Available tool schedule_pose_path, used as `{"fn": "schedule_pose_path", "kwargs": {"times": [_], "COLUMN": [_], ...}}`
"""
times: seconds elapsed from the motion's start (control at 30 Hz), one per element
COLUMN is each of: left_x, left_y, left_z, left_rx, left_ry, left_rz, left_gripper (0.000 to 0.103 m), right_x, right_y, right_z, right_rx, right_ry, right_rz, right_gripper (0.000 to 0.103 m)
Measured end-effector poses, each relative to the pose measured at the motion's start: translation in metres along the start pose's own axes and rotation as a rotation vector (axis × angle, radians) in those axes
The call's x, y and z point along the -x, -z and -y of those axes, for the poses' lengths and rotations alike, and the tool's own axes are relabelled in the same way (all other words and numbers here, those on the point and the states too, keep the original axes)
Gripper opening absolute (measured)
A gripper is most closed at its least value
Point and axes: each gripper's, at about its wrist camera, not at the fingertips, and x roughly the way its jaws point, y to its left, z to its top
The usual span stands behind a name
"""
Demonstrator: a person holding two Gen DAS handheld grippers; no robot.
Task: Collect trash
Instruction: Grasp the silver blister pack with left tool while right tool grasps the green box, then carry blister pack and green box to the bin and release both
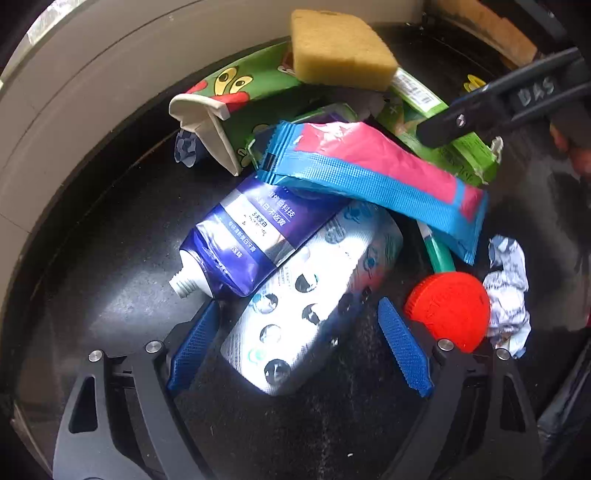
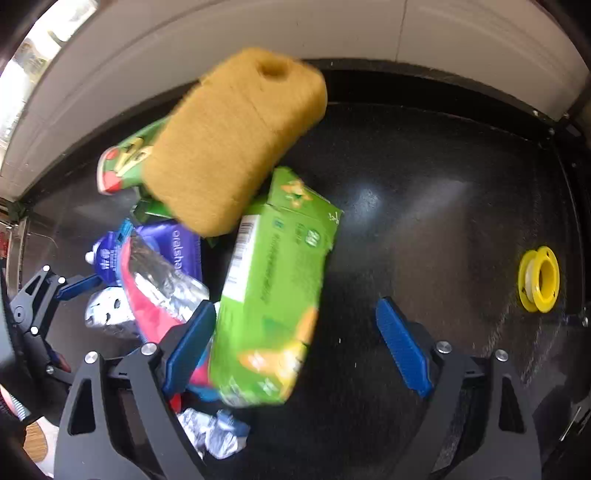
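Note:
A pile of trash lies on a black surface (image 1: 110, 295). In the left wrist view my left gripper (image 1: 299, 347) is open, its jaws either side of a silver blister pack (image 1: 310, 310). Around it lie a blue toothpaste tube (image 1: 240, 240), a pink-and-blue wrapper (image 1: 369, 166), a red cap (image 1: 448, 310), a yellow sponge (image 1: 338, 46) and green cartons (image 1: 251, 92). My right gripper (image 2: 295, 347) is open, over the pile; a green box (image 2: 273, 295) sits by its left finger, the blurred sponge (image 2: 229, 144) above. The right gripper's finger also shows in the left wrist view (image 1: 461, 118).
A crumpled paper wad (image 1: 508, 291) lies right of the red cap. A yellow spool (image 2: 539, 284) sits alone at the right of the black surface (image 2: 424, 184). A pale wall or rim (image 2: 258, 33) curves behind the pile. My left gripper shows at the right view's left edge (image 2: 55, 291).

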Motion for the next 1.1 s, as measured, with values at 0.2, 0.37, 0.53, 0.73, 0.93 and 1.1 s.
{"fn": "schedule_pose_path", "kwargs": {"times": [0.2, 0.37, 0.53, 0.73, 0.93, 1.1], "left_x": [0.004, 0.015, 0.047, 0.1, 0.15, 0.176], "left_y": [-0.005, 0.003, 0.009, 0.018, 0.036, 0.054], "left_z": [0.004, 0.014, 0.02, 0.021, 0.025, 0.024], "left_rx": [0.001, 0.069, 0.19, 0.325, 0.482, 0.534], "left_ry": [0.013, 0.03, 0.025, -0.036, -0.129, -0.184], "left_rz": [0.028, 0.001, -0.008, 0.025, 0.049, 0.054], "left_gripper": [0.059, 0.041, 0.041, 0.041, 0.041, 0.041], "right_x": [-0.011, 0.001, 0.038, 0.09, 0.126, 0.142], "right_y": [-0.004, 0.006, 0.023, 0.053, 0.087, 0.111], "right_z": [-0.009, -0.012, -0.014, -0.026, -0.027, -0.044], "right_rx": [0.032, 0.046, 0.051, 0.079, 0.114, 0.115], "right_ry": [0.014, 0.048, 0.066, 0.051, 0.044, 0.04], "right_rz": [-0.028, -0.011, 0.036, 0.147, 0.221, 0.241], "right_gripper": [0.049, 0.045, 0.045, 0.045, 0.045, 0.045]}}
